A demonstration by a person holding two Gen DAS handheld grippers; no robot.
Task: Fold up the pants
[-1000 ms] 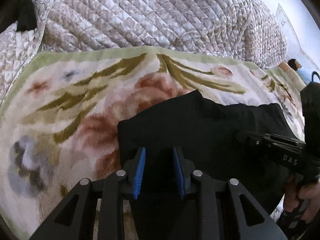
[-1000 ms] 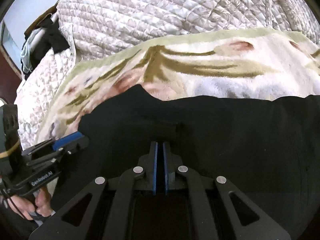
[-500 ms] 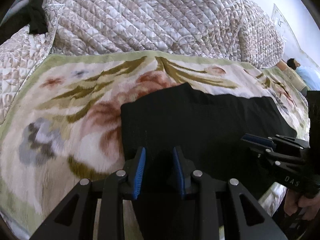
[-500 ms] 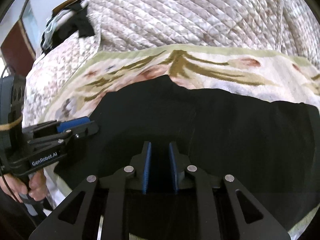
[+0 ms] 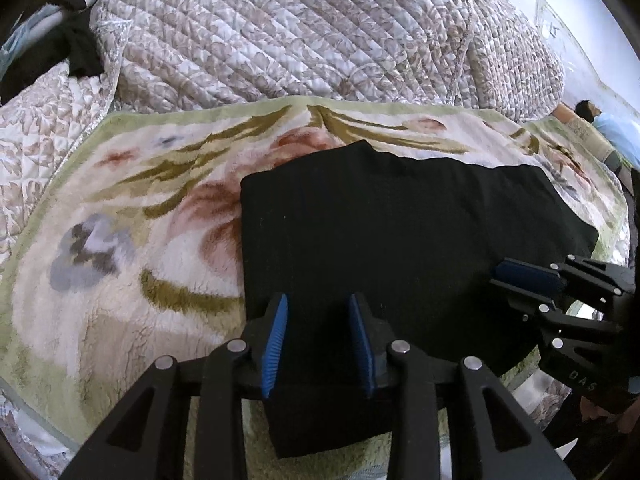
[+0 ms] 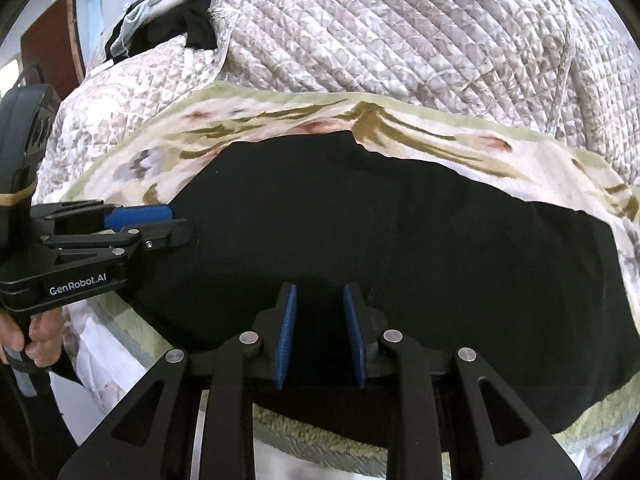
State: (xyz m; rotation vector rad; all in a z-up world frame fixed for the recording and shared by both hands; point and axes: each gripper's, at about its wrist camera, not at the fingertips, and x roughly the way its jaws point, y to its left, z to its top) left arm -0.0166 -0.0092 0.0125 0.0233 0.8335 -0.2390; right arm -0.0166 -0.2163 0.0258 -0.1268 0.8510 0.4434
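The black pants [image 5: 400, 232] lie folded flat on a floral fleece blanket [image 5: 120, 220]; they also show in the right wrist view [image 6: 380, 232]. My left gripper [image 5: 318, 340] is open above the pants' near left corner, its blue pads apart and holding nothing. My right gripper [image 6: 320, 332] is open above the pants' near edge, empty. The right gripper also shows at the right of the left wrist view [image 5: 552, 284]. The left gripper also shows at the left of the right wrist view [image 6: 160, 224].
A quilted patterned bedspread [image 5: 300, 32] is piled behind the blanket. Dark clothes [image 6: 176, 28] lie at the far left corner. A person [image 5: 600, 124] lies at the far right. The blanket's near edge [image 6: 320, 432] hangs over the bed's front.
My right gripper went from shut to open. Both grippers have pulled back toward the near edge, and the pants now lie flatter and further out in view.
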